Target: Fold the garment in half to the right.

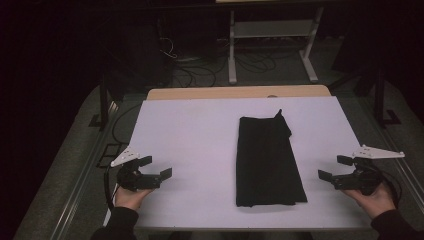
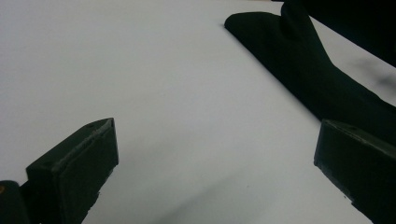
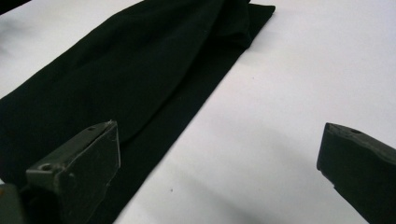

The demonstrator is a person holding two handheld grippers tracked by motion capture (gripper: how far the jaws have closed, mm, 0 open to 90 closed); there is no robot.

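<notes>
Flanking a folded black cloth (image 1: 269, 161) — neither gripper touching it.
Left gripper (image 1: 157, 167) and right gripper (image 1: 331, 168) both gape, empty; the cloth lies in a long strip — probably more folding left.

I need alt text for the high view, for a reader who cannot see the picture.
A black folded cloth lies lengthwise on a white table, right of its middle. A person's hands hold the left gripper and the right gripper near the front corners, jaws open, both apart from the cloth.
</notes>
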